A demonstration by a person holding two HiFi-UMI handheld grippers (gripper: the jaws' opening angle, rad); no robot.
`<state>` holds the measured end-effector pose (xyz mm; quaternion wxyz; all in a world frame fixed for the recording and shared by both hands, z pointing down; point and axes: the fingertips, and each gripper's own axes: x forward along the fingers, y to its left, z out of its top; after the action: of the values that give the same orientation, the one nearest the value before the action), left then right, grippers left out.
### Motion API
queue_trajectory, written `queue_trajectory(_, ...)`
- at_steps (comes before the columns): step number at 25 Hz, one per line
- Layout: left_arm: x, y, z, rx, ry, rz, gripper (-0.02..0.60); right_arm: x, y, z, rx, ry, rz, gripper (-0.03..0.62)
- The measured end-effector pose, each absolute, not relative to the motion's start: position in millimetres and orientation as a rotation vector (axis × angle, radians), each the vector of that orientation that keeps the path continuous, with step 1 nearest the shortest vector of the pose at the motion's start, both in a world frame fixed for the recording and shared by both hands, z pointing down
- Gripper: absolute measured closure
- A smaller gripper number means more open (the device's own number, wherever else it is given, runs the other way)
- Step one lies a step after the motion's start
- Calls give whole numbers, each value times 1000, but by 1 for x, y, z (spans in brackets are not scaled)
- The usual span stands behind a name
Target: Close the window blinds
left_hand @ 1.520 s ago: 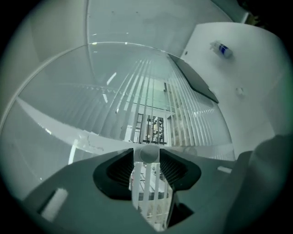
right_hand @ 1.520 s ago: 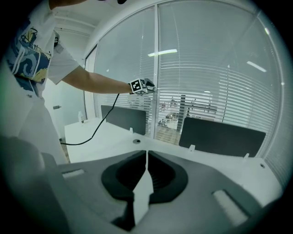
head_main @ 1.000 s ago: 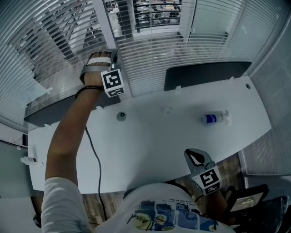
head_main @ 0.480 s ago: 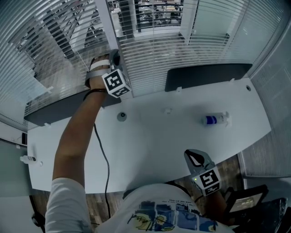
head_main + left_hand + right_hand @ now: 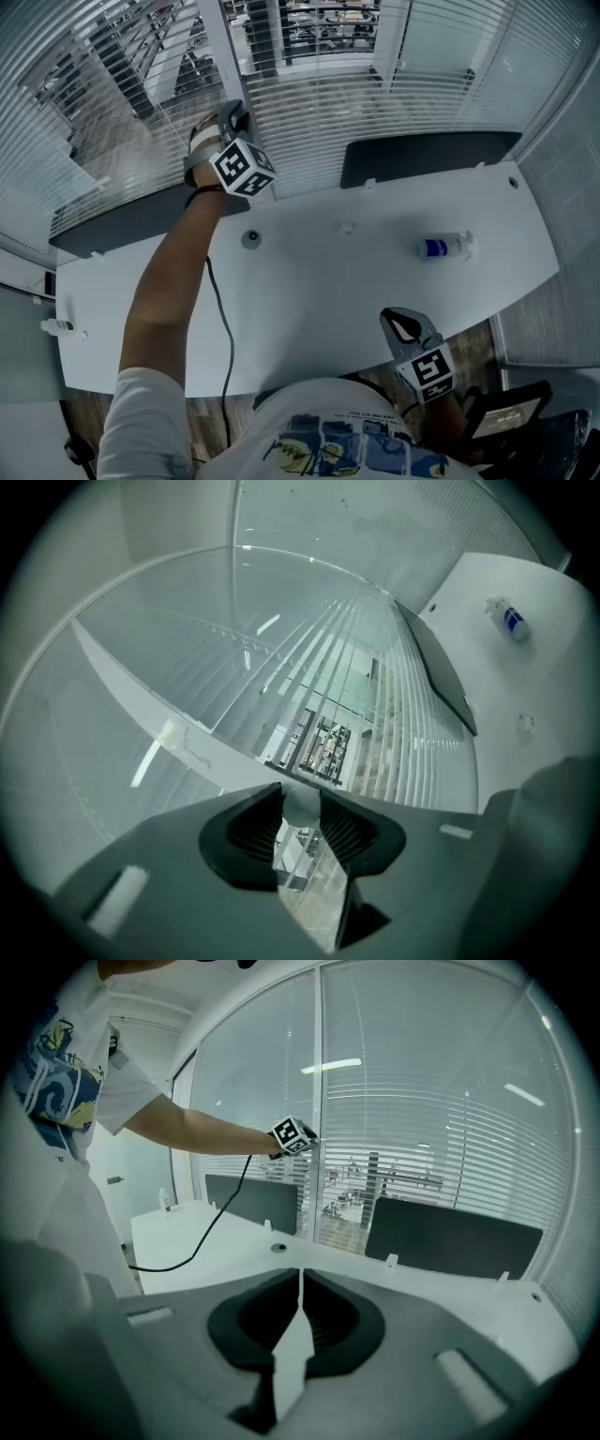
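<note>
In the head view the left tongs sit at upper left against the blinds, their tips lost among the slats. The left gripper view shows them clamped on a clear, round-ended wand, with ribbed black pads on either side. The blinds are thin horizontal slats, partly open. At lower right, the right tongs are pressed together on nothing, by the smooth white bench.
</note>
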<state>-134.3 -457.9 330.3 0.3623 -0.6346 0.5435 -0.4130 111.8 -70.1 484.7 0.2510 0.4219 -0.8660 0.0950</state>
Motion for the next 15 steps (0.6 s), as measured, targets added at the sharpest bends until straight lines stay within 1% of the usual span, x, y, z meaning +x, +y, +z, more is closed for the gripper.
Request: queue_trajectory(15, -146, -453, 322, -1844, 1671, -824, 449, 111, -72, 484, 1143, -2361, 242, 588)
